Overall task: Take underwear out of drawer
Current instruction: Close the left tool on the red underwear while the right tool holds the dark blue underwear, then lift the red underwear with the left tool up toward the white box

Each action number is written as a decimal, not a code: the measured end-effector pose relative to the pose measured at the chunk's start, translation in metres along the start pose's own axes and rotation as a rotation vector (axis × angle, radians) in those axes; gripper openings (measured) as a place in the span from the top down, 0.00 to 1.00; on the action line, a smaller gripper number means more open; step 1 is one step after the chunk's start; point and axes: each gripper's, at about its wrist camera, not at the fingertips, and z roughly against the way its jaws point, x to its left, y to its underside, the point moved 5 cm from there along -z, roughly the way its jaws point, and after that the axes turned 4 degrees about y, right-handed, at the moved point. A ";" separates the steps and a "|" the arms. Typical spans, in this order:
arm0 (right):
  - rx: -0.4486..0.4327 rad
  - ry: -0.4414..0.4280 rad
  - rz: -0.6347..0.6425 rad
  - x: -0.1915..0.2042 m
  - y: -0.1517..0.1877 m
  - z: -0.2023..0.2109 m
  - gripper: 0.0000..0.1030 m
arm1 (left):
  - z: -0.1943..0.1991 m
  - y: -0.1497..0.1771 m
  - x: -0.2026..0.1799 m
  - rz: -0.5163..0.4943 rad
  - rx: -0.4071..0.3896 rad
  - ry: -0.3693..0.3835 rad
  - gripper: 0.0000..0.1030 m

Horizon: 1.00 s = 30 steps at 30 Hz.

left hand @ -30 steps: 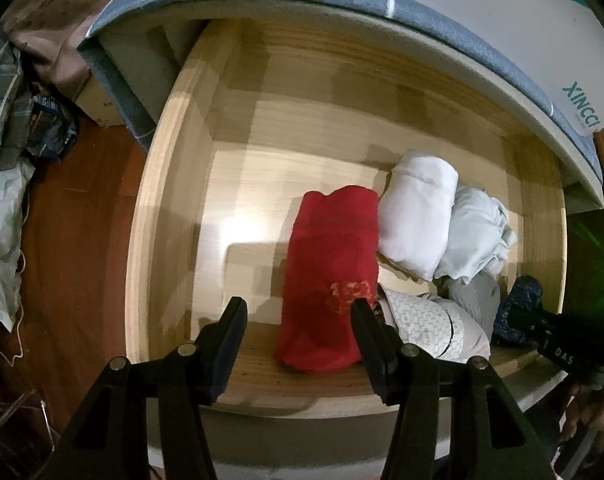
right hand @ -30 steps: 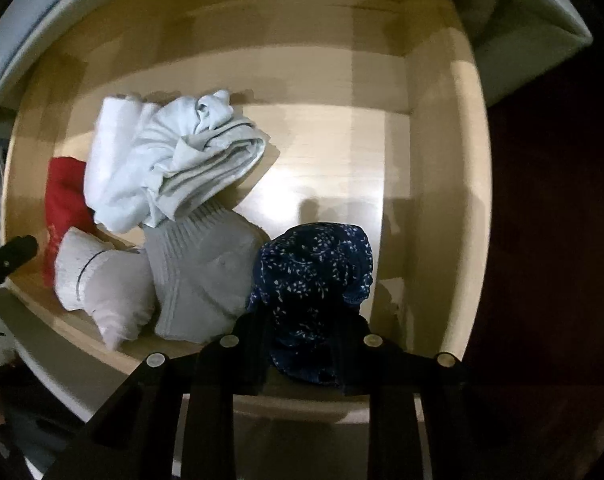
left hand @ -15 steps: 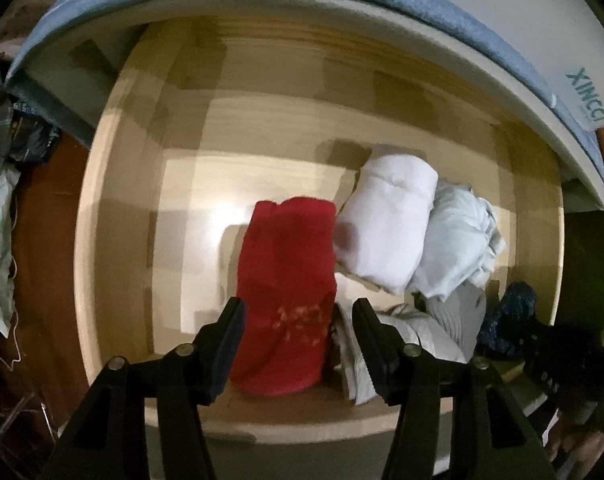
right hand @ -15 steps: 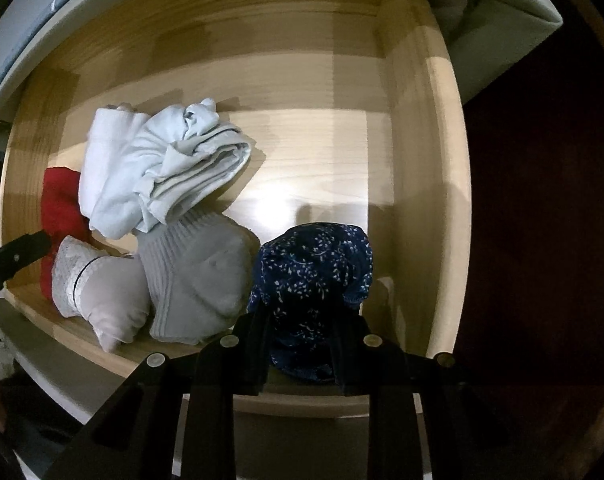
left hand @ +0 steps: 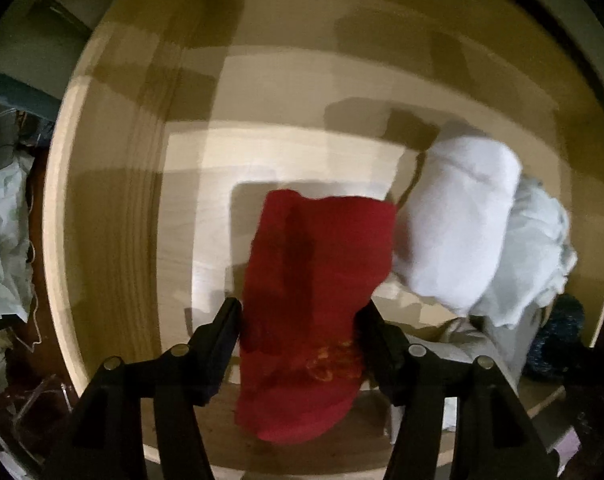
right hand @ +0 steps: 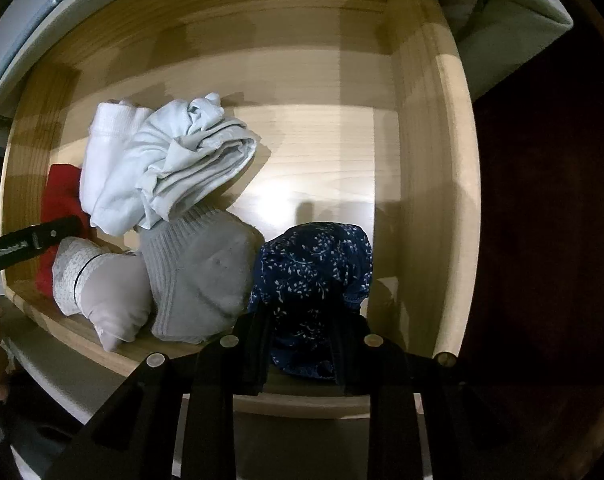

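An open wooden drawer (left hand: pixel 110 240) (right hand: pixel 430 200) holds several folded underwear pieces. My left gripper (left hand: pixel 298 320) is open, its fingers on either side of a red piece (left hand: pixel 318 272) lying at the drawer's front left. My right gripper (right hand: pixel 298 336) is shut on a dark blue floral piece (right hand: pixel 318 268) at the front right of the drawer. Between them lie a grey piece (right hand: pixel 202 276), a pale patterned piece (right hand: pixel 98 284), a white roll (left hand: pixel 458 220) and a light blue bundle (right hand: pixel 194 164). The left gripper's finger (right hand: pixel 30 240) shows at the right wrist view's left edge.
The drawer's back half is bare wood (right hand: pixel 302 80). A grey-blue mattress edge (right hand: pixel 30 40) overhangs the drawer at the back. Crumpled clothes and bags (left hand: pixel 2 220) lie on the dark floor left of the drawer.
My left gripper has moved forward and down, so the red piece now lies between its open fingers. The right gripper stays shut on the blue floral piece, barely moved.
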 end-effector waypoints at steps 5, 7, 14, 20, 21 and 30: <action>0.003 -0.004 -0.003 0.003 -0.001 -0.011 0.78 | -0.003 -0.003 0.000 -0.024 0.015 -0.021 0.40; 0.004 -0.006 -0.004 0.003 -0.001 -0.010 0.77 | -0.004 -0.006 -0.001 -0.033 0.019 -0.032 0.40; 0.008 -0.006 -0.002 0.003 -0.002 -0.012 0.77 | -0.013 -0.015 -0.009 -0.063 0.056 -0.040 0.40; 0.010 -0.005 0.000 0.004 -0.002 -0.014 0.77 | -0.013 -0.012 -0.010 -0.085 0.042 -0.047 0.52; 0.010 -0.007 -0.001 0.004 -0.002 -0.014 0.77 | -0.012 -0.011 -0.010 -0.093 0.036 -0.057 0.54; 0.009 -0.008 -0.007 0.002 -0.001 -0.012 0.77 | 0.004 -0.011 -0.018 -0.157 -0.052 -0.107 0.62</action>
